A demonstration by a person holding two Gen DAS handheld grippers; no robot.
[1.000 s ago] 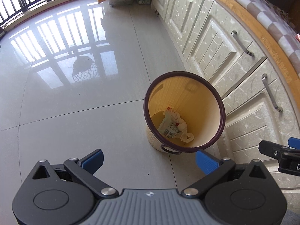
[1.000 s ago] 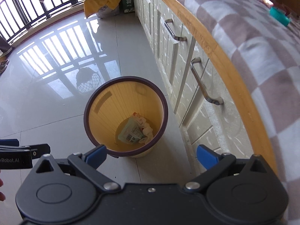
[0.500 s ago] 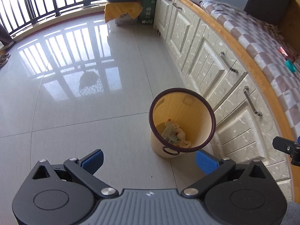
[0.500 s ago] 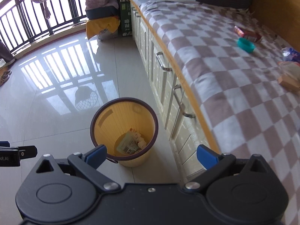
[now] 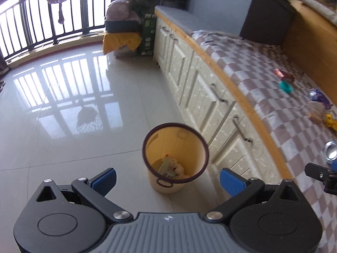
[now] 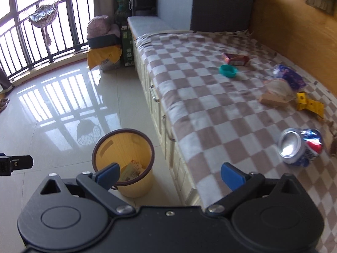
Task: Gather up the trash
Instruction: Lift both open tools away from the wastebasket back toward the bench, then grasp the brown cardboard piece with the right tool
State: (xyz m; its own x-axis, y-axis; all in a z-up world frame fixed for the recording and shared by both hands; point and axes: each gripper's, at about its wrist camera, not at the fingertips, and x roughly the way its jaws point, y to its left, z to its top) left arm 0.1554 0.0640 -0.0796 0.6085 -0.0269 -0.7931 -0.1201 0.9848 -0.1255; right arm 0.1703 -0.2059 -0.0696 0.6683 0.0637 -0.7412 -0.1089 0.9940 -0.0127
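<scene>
A yellow trash bin (image 5: 189, 145) with a dark rim stands on the tiled floor beside the cabinets and holds crumpled paper trash (image 5: 171, 167); it also shows in the right wrist view (image 6: 126, 145). On the checkered cloth lie a crushed soda can (image 6: 300, 146), a teal lid (image 6: 228, 71), a red box (image 6: 236, 59), a purple wrapper (image 6: 289, 77), a tan bag (image 6: 276, 93) and a yellow wrapper (image 6: 309, 104). My left gripper (image 5: 167, 181) is open and empty above the bin. My right gripper (image 6: 170, 175) is open and empty, high over the platform's edge.
Cream cabinets (image 5: 202, 88) with metal handles run under the platform's wooden edge. Boxes and a yellow-covered pile (image 6: 104, 55) stand by the far balcony railing (image 5: 42, 27). A wooden wall (image 6: 294, 31) backs the platform.
Both grippers have risen and tilted up from the bin. The platform with its scattered trash has come into view. Both stay open and empty.
</scene>
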